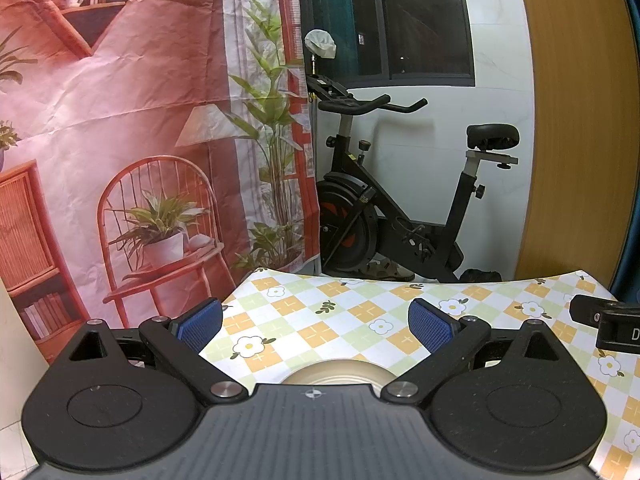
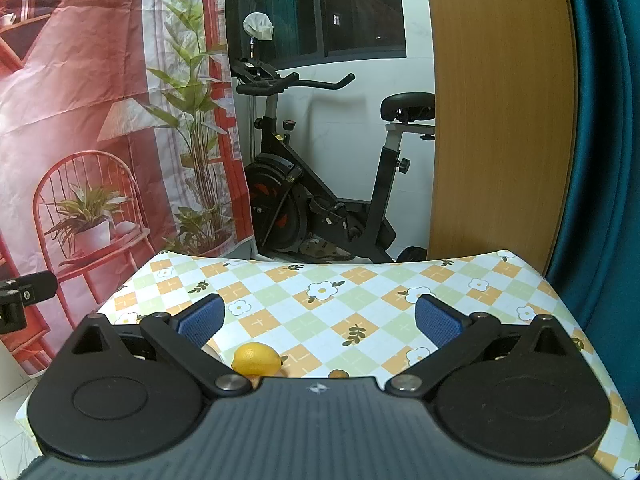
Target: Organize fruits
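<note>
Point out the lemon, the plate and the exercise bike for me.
lemon (image 2: pixel 256 358): right wrist view, middle of its yellow skin.
plate (image 1: pixel 336 372): left wrist view, beige rim showing above the tool body.
exercise bike (image 1: pixel 352 232): left wrist view, black flywheel housing.

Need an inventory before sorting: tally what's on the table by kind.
Lemons: 1
Orange fruit, mostly hidden behind the claw body: 1
Plates, only the rim showing: 1
Total: 3
</note>
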{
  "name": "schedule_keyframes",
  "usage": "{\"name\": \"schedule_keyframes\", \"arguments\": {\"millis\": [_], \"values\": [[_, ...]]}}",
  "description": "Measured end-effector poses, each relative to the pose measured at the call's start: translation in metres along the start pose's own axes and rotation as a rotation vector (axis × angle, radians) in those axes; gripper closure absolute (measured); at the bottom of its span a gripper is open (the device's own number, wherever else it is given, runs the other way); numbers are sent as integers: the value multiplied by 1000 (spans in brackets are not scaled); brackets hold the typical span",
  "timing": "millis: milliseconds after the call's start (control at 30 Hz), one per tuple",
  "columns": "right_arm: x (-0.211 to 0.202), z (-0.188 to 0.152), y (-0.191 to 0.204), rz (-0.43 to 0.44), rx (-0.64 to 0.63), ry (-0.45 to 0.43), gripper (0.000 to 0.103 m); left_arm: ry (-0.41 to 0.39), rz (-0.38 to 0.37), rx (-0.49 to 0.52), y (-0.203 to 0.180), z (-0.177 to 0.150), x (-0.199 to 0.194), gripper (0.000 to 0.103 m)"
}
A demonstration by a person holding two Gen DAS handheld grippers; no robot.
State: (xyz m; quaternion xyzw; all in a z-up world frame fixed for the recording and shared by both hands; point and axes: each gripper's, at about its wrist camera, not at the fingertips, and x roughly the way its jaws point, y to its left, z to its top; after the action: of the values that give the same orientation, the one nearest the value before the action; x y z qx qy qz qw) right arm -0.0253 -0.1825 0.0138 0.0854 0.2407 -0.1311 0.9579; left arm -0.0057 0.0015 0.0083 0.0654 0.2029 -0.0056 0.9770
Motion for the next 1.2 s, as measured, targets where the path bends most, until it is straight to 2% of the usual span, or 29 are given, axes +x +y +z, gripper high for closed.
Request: {"name": "schedule_keyframes", "arguments": {"millis": [1033,1200], "values": [[-3,10,-7,-1,6,0,0,14,5,-15,0,-3,3,3],[-2,2,-8,1,5,-16,0,5,15,1,-2,-6,7,3]]}}
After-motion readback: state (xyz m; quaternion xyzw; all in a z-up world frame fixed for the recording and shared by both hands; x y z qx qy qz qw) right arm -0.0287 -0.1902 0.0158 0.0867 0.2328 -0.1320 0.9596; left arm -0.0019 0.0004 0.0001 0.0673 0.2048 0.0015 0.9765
